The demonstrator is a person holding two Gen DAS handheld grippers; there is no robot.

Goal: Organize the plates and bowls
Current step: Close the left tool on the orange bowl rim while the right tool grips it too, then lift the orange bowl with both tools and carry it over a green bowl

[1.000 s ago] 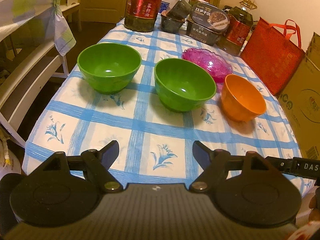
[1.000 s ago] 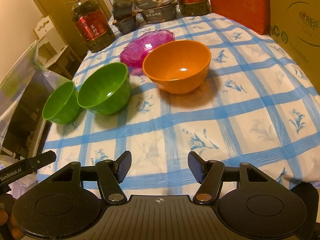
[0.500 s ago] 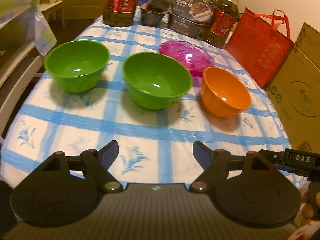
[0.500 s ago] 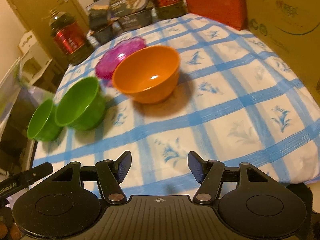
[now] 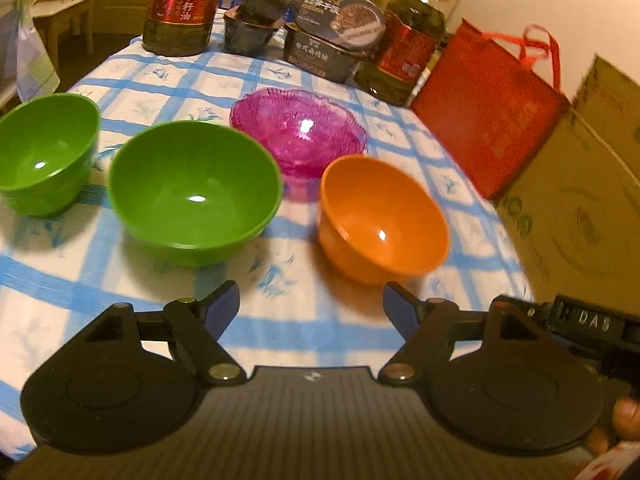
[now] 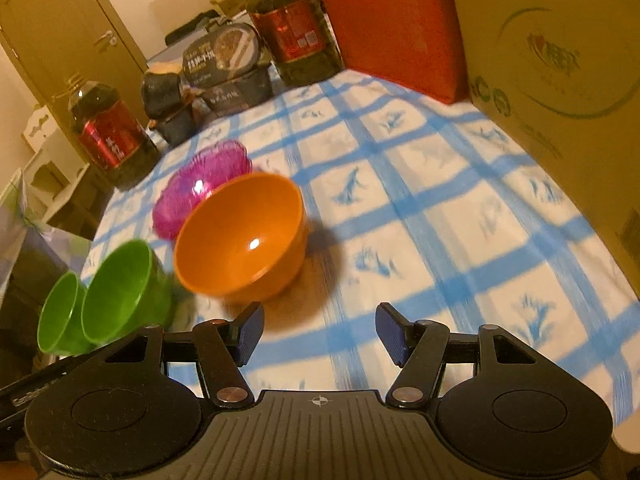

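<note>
Two green bowls stand on the blue-checked tablecloth [image 5: 280, 320]: one at far left [image 5: 44, 156], a larger one [image 5: 192, 192] beside it. An orange bowl [image 5: 380, 220] stands to the right, and a pink glass dish [image 5: 300, 136] lies behind them. My left gripper [image 5: 312, 304] is open and empty, just in front of the gap between the larger green bowl and the orange bowl. In the right wrist view my right gripper [image 6: 320, 332] is open and empty, close in front of the orange bowl [image 6: 240, 236], with the pink dish [image 6: 200, 188] and the green bowls [image 6: 120, 292] to the left.
Oil bottles [image 5: 184, 4] [image 6: 296, 28], dark food tubs [image 5: 328, 40] and a red bag [image 5: 488, 108] line the table's far edge. A cardboard box [image 6: 560, 60] stands along the right side. A white chair [image 5: 52, 20] is off the table's left side.
Both grippers have moved closer to the bowls. The left view has swung right toward the orange bowl. The right gripper has lowered and neared the orange bowl. No bowl has moved.
</note>
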